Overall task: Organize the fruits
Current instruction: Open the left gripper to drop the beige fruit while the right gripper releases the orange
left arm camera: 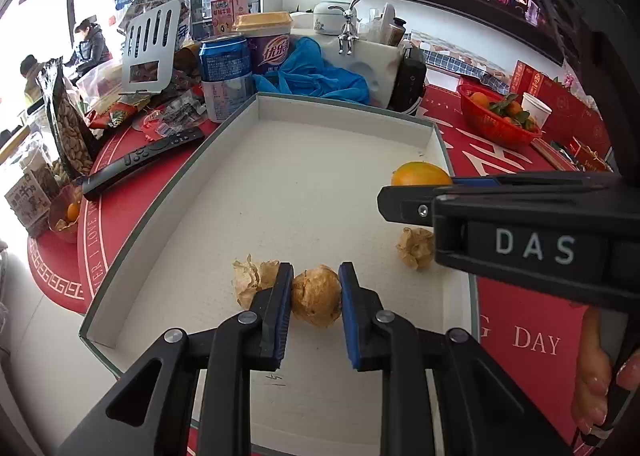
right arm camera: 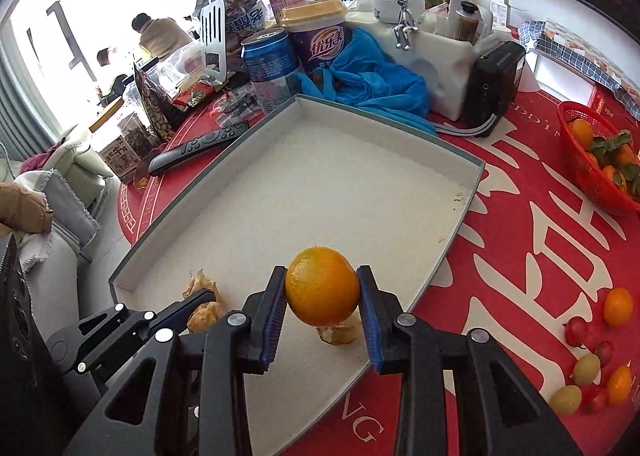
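A shallow white box tray (left arm camera: 256, 144) (right arm camera: 340, 160) lies on the red tablecloth. My left gripper (left arm camera: 316, 296) is shut on a papery husked golden berry (left arm camera: 316, 294) low over the tray's near part. Another husked berry (left arm camera: 254, 280) lies just left of it, a third (left arm camera: 414, 246) to the right. My right gripper (right arm camera: 322, 292) is shut on a small orange (right arm camera: 322, 286) (left arm camera: 420, 174) above the tray's near right side, with a husked berry (right arm camera: 338, 332) under it. The left gripper's fingers (right arm camera: 188, 310) show at lower left beside another berry (right arm camera: 204, 314).
Loose small oranges and cherry tomatoes (right arm camera: 588, 352) lie on the cloth at the right. A red basket (right arm camera: 596, 160) (left arm camera: 496, 118) of oranges stands farther back. A remote (left arm camera: 140, 160), a blue can (left arm camera: 224, 76), a purple cup (right arm camera: 320, 36) and blue cloth (right arm camera: 372, 76) crowd the tray's far side.
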